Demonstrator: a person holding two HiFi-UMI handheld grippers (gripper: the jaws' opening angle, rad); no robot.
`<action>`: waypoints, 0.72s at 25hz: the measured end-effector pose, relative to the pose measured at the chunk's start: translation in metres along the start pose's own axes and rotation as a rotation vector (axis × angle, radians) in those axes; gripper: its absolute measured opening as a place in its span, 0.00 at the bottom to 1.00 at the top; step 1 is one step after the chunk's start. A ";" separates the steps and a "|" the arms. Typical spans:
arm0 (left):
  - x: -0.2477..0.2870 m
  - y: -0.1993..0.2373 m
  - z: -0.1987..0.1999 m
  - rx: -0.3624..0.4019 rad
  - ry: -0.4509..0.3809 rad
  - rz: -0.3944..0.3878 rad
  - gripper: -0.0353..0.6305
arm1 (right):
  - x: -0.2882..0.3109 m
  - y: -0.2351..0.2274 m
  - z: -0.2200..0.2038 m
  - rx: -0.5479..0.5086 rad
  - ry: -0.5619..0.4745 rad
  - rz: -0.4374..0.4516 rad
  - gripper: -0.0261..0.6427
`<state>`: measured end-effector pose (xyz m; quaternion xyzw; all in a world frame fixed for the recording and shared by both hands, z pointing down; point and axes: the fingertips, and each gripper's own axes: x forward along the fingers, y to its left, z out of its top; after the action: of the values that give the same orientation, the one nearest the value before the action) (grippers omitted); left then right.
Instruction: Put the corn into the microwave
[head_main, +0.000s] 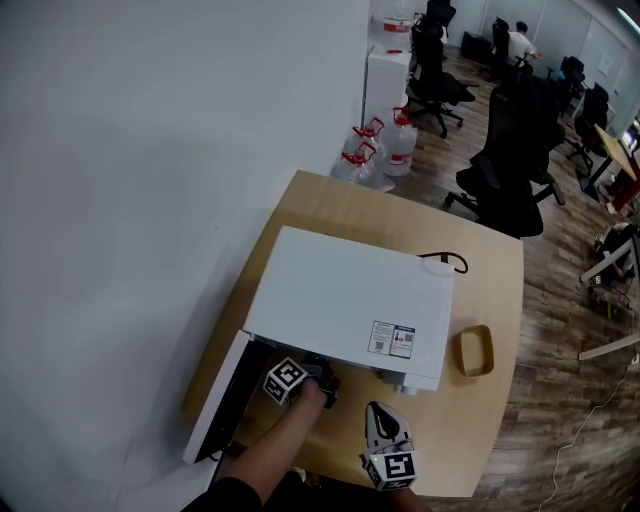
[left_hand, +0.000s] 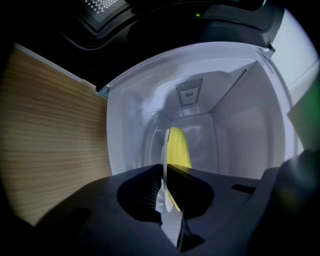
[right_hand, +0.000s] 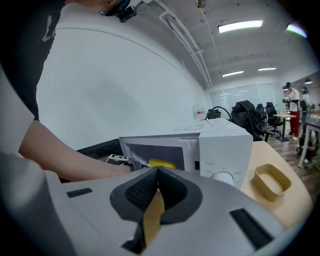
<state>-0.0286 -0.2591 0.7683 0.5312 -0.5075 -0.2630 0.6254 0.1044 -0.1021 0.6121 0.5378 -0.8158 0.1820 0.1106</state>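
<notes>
The white microwave (head_main: 345, 300) stands on the wooden table with its door (head_main: 215, 400) swung open to the left. My left gripper (left_hand: 165, 172) reaches into the cavity (left_hand: 240, 135), shut on the rim of a thin white plate (left_hand: 164, 150) that I see edge-on. The yellow corn (left_hand: 179, 147) lies on that plate, inside the cavity. In the right gripper view the corn (right_hand: 161, 163) shows through the microwave's (right_hand: 225, 150) opening. My right gripper (right_hand: 156, 172) hangs in front of the microwave, shut on nothing. In the head view the left gripper (head_main: 320, 375) is half hidden under the microwave's top.
A small yellow-brown tray (head_main: 475, 350) sits on the table (head_main: 500, 270) to the right of the microwave, and the right gripper view shows that tray (right_hand: 272, 182) too. A white wall runs along the left. Water bottles (head_main: 385, 145) and office chairs (head_main: 510, 170) stand beyond the table.
</notes>
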 end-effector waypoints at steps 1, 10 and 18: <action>0.001 -0.001 0.001 0.007 -0.004 0.001 0.10 | 0.000 0.000 0.002 0.005 0.001 0.003 0.13; 0.006 -0.012 0.014 0.352 -0.030 0.047 0.10 | 0.003 -0.003 0.008 0.014 -0.011 0.005 0.13; 0.006 -0.015 0.018 0.595 -0.060 0.094 0.19 | -0.002 -0.009 0.003 0.023 -0.001 -0.012 0.13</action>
<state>-0.0395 -0.2757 0.7552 0.6590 -0.6045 -0.0894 0.4386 0.1138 -0.1048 0.6104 0.5438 -0.8105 0.1905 0.1051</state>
